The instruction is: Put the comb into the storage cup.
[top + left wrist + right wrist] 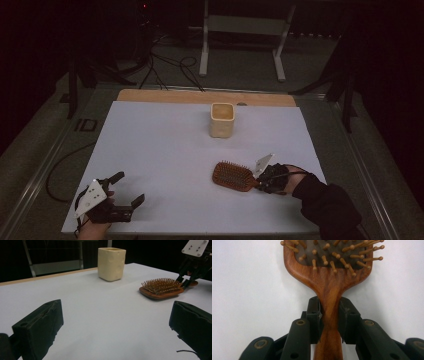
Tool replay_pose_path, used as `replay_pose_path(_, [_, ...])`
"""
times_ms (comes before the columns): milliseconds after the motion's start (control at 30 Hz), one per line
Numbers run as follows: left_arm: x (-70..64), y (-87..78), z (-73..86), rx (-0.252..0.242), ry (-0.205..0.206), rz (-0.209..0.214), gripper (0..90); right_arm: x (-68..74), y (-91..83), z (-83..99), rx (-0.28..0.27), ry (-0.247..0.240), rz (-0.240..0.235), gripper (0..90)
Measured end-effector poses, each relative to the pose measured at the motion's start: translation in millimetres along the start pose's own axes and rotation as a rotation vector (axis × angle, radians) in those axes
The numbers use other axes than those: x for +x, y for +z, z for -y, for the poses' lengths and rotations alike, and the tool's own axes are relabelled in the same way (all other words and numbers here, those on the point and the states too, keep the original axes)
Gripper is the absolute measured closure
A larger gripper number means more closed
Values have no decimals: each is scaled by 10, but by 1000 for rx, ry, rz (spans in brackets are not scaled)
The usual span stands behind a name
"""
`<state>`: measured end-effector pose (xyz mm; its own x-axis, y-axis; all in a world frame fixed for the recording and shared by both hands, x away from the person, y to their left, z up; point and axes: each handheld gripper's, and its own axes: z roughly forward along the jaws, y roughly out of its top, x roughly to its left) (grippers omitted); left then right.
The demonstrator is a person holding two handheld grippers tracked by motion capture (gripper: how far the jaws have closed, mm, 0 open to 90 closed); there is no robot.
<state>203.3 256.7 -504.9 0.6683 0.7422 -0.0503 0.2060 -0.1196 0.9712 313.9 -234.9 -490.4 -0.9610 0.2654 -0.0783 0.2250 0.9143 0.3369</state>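
Observation:
A wooden hairbrush (233,176) lies bristles up on the white table (165,150), right of centre. My right gripper (263,183) is shut on its handle; in the right gripper view the two black jaws press the narrow neck of the hairbrush (329,293) from both sides. My left gripper (127,189) rests at the near left corner with its jaws wide apart and nothing between them. From the left gripper view the hairbrush (161,288) lies ahead to the right, with the right gripper (184,281) behind it.
A cream square cup (222,120) stands upright at the back centre of the table; it is the cup (111,263) ahead in the left gripper view. A wooden strip (205,96) runs along the far edge. A metal stand (243,37) and cables lie on the floor beyond.

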Motion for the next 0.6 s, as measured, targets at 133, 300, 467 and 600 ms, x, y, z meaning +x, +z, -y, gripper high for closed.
replay_pose_path(133, [-2, 0, 0, 4, 3, -1, 1, 31, 21, -19, -33, -5, 7, 729])
replay_pose_path(300, [-1, -2, 2, 6, 2, -3, 1, 65, -1, -53, -95, 3, 28, 729])
replay_pose_path(467, [0, 0, 3, 7, 3, -2, 1, 77, -62, -69, -158, 24, 46, 729])
replay_pose_path(600, [0, -2, 3, 5, 1, -2, 1, 96, -113, -76, -237, 63, 71, 729])
